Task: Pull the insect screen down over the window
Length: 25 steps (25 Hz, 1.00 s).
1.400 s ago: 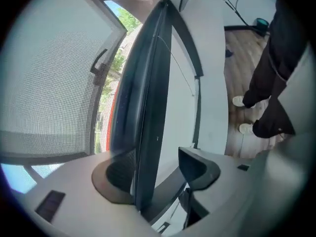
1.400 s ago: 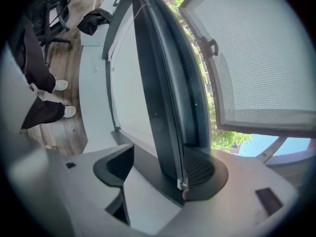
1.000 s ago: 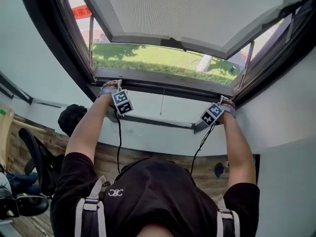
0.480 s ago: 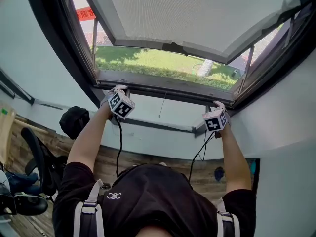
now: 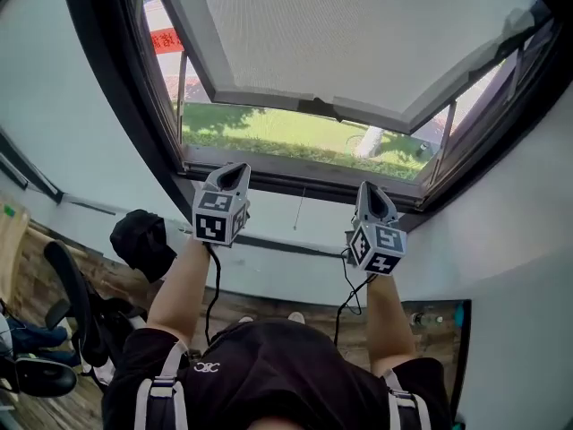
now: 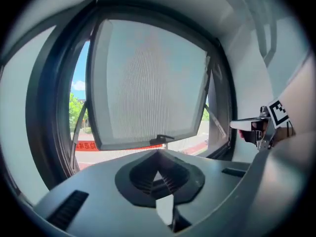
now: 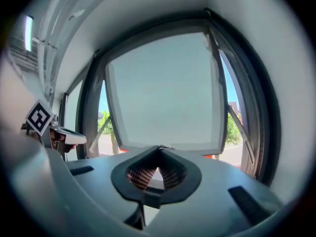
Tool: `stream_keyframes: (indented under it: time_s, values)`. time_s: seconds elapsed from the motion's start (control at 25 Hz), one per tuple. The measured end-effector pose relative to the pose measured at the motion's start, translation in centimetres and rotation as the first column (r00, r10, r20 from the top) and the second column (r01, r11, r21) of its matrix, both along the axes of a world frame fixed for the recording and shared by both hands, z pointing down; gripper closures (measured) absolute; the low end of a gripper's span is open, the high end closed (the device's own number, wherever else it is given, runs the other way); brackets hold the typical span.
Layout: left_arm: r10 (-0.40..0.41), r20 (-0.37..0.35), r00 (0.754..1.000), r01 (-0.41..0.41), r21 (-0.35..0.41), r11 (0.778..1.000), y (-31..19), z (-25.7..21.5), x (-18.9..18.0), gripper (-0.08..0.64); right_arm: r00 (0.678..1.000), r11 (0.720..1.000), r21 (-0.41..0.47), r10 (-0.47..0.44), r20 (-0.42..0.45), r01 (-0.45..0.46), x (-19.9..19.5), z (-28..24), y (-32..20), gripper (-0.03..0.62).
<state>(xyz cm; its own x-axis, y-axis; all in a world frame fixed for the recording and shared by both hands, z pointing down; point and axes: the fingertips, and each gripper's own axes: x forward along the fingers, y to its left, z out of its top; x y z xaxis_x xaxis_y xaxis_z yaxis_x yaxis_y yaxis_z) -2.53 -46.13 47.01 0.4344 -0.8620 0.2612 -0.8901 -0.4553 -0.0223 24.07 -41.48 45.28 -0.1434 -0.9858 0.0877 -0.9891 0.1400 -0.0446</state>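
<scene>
left gripper (image 5: pixel 235 173): clenched on nothing, jaws together and pointing up just under the lower window frame (image 5: pixel 295 176); its own view shows the tips (image 6: pixel 158 154) meeting with only air around them.
right gripper (image 5: pixel 372 191): same, pinched closed and empty (image 7: pixel 159 151), near the right end of the lower frame.
insect screen (image 5: pixel 358 34): covers the upper part of the opening. Its bottom bar (image 5: pixel 260 97) hangs well above the lower frame, with grass visible in the uncovered strip between. Small dark handle (image 5: pixel 320 107) sits at the middle of the bar.
progress: judged as pull not finished, and neither gripper touches the screen.
risk 1: reaching up with closed jaws would only bump the bar. They need to open first.
risk 2: clamping mesh instead of the bar or handle would likely tear or dent it.
risk 3: pulling at one end only would probably cock the bar and jam it in the side rails. Better both grippers spread evenly, or the centre handle.
risk 4: a shallow pinch on the thin bar could slip mid-pull. If the screen is sprung (can't tell), it would snap back up.
</scene>
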Motion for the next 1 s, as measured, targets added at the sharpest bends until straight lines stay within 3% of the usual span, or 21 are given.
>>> stream_keyframes:
  time_s: [0.16,0.28,0.52,0.72,1.0]
  values:
    - [-0.042,-0.025,0.999,0.044,0.122,0.992,2.5,-4.9,-0.4,0.548,0.996,0.988,0.128,-0.083,-0.036,0.087,-4.5,-5.7,2.1,0.588]
    - [-0.016,-0.050,0.999,0.024,0.156,0.987,4.1,-6.5,0.7,0.548,0.997,0.979,0.189,-0.063,-0.052,0.072,-6.3,-7.9,2.9,0.588]
    - [0.026,-0.062,0.998,-0.018,0.129,0.991,5.2,-5.5,2.3,0.548,0.997,0.985,0.165,-0.050,-0.059,0.059,-7.9,-6.9,2.9,0.589]
    - [0.035,-0.082,0.996,-0.026,0.109,0.994,4.8,-5.4,2.2,0.548,0.993,0.982,0.184,-0.015,-0.113,0.036,-8.0,-7.4,3.4,0.589]
    - [0.045,-0.057,0.997,-0.035,0.155,0.987,4.7,-6.5,3.0,0.548,0.996,0.982,0.186,-0.010,-0.085,0.026,-7.7,-7.6,3.3,0.589]
